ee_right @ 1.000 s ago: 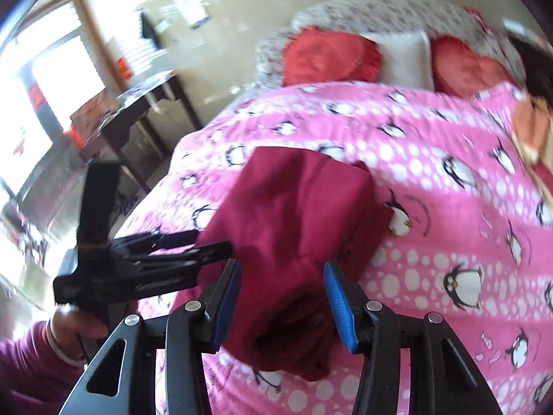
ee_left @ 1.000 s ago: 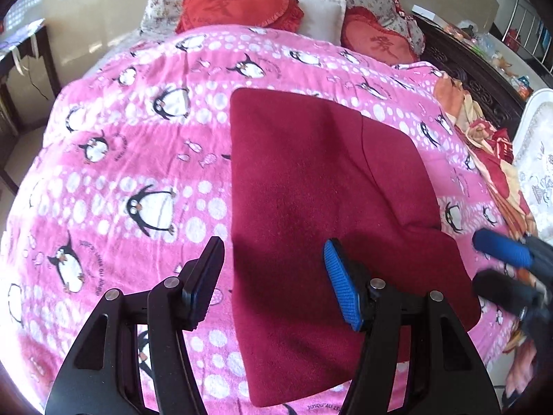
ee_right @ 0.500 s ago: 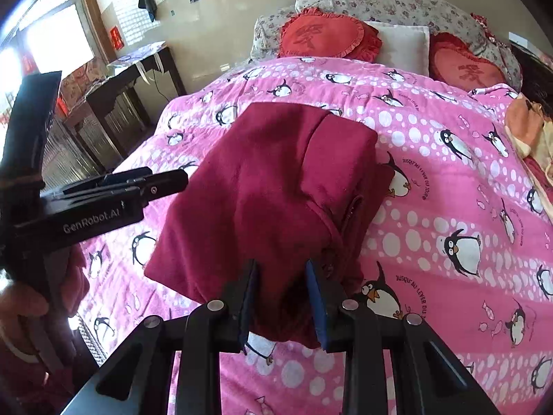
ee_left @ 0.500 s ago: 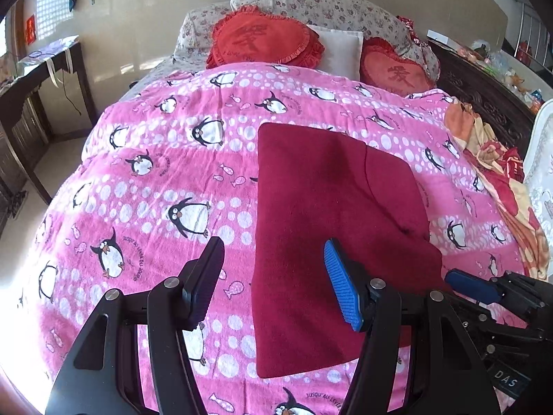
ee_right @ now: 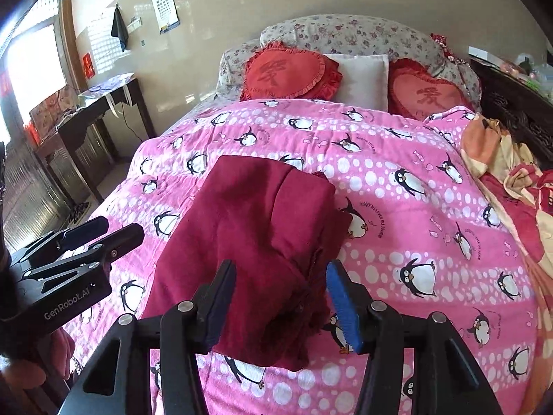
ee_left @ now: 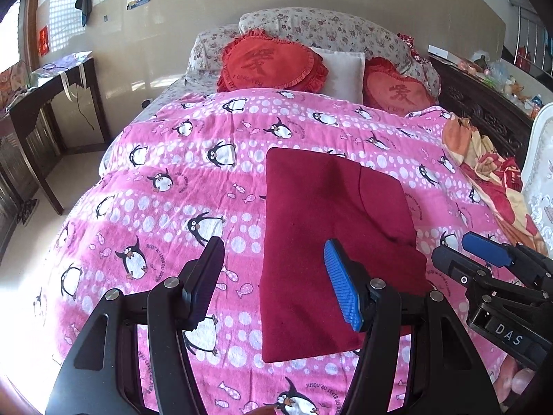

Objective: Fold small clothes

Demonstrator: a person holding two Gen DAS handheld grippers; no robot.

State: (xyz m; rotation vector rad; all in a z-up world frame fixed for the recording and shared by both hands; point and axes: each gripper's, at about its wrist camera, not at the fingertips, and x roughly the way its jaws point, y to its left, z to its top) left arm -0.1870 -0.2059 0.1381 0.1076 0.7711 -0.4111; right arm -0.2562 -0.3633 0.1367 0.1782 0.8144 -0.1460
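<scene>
The dark red fleece garment point(ee_left: 331, 238) lies folded into a flat rectangle in the middle of the pink penguin-print quilt point(ee_left: 166, 186), its layered edge nearest the right gripper point(ee_right: 280, 302). That gripper's jaws have just been opening and now stand released around the edge, pressing nothing, probably letting the finished fold settle. The left gripper point(ee_left: 273, 282) hangs open and empty above the quilt beside the garment's near left edge, clear of the cloth.

Bed point(ee_left: 166, 214) open left of folded garment point(ee_left: 321, 228); cushions point(ee_left: 273, 62) block head end, crumpled blanket point(ee_left: 490, 173) crowds right edge.
</scene>
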